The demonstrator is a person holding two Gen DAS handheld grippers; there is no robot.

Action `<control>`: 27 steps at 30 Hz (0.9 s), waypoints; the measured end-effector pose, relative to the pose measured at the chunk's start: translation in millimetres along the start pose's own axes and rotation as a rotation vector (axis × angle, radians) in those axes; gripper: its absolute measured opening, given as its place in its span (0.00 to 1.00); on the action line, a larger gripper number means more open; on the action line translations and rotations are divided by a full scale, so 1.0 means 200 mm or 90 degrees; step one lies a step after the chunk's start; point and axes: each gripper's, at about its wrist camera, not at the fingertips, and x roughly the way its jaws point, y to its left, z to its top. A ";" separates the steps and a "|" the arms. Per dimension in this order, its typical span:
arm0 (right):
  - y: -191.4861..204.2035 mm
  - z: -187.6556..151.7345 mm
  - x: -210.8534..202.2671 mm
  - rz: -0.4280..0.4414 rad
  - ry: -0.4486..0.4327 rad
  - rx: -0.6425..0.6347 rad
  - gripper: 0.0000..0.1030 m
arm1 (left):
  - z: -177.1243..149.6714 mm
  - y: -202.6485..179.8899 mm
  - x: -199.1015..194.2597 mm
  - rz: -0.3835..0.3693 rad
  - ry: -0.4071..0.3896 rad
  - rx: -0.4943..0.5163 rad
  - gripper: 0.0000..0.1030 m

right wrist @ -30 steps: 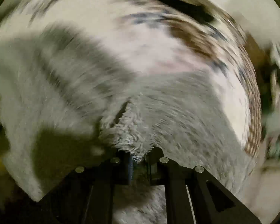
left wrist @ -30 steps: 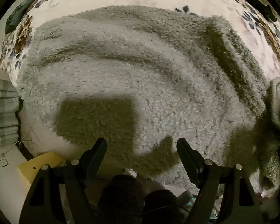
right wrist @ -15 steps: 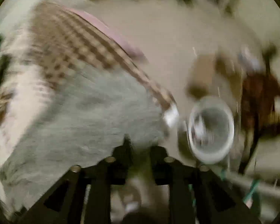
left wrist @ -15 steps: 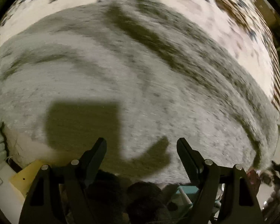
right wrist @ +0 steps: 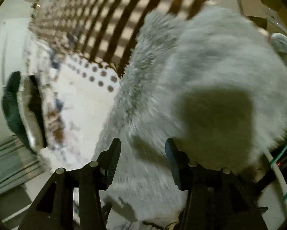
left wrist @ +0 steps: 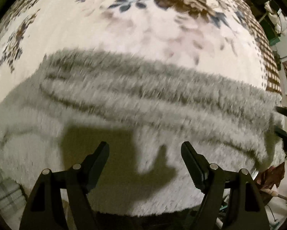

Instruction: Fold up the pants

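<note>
The pants [left wrist: 143,103] are grey, shaggy fleece, matt and deep-piled; the bedspread [left wrist: 124,30] beneath is smooth printed cloth; both tongs [left wrist: 144,154] [right wrist: 143,149] look like matt black plastic with shiny metal pins.

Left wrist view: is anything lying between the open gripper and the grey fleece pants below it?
Nothing visible. The left gripper hangs open over the pants, with only its own shadow on the fleece; the bedspread beyond is bare.
</note>
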 end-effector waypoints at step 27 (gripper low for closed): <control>-0.33 0.45 -0.39 -0.150 -0.134 -0.156 0.64 | 0.34 -0.89 0.19 0.001 -0.038 0.090 0.74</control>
